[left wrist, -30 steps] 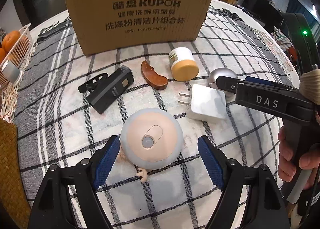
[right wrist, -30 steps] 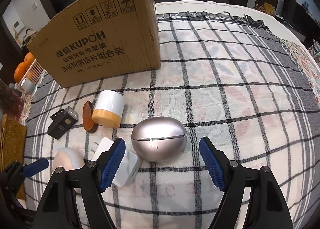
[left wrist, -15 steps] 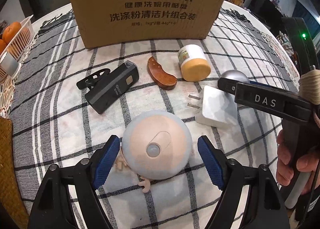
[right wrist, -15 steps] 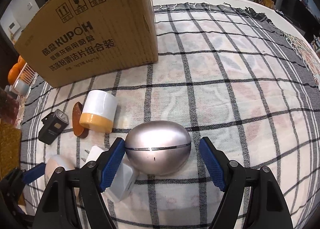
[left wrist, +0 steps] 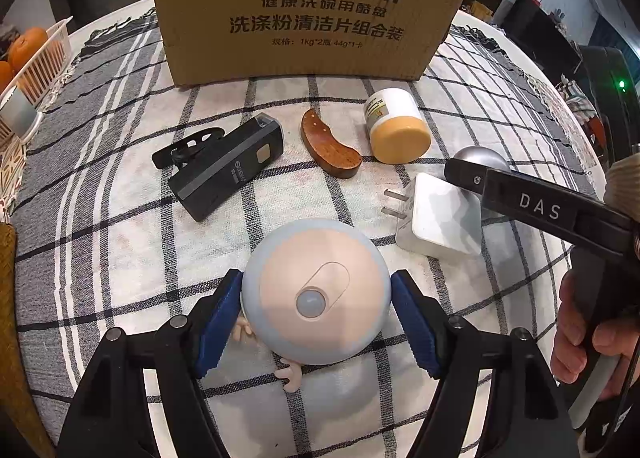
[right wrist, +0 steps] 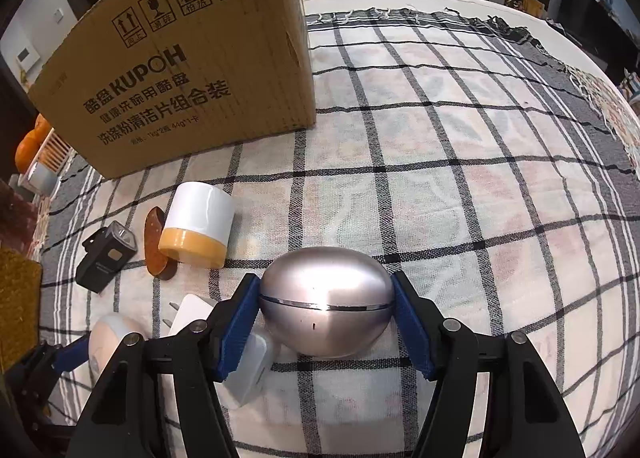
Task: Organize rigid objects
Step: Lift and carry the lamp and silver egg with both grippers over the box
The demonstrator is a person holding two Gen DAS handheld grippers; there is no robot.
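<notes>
The round sensor night light point(left wrist: 316, 298) was clamped by the left tongs point(left wrist: 316, 322) — the silver egg-shaped case point(right wrist: 326, 308) by the right tongs point(right wrist: 326, 334) — near the cardboard box point(left wrist: 312, 10).

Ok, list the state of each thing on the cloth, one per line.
Left tongs: shut on round doll head.
Right tongs: shut on silver egg case.
Round doll head: gripped.
Silver egg case: closed, gripped.
Jar: lying on its side, lid on.
White charger: unplugged, prongs out.
Cardboard box: upright.
</notes>
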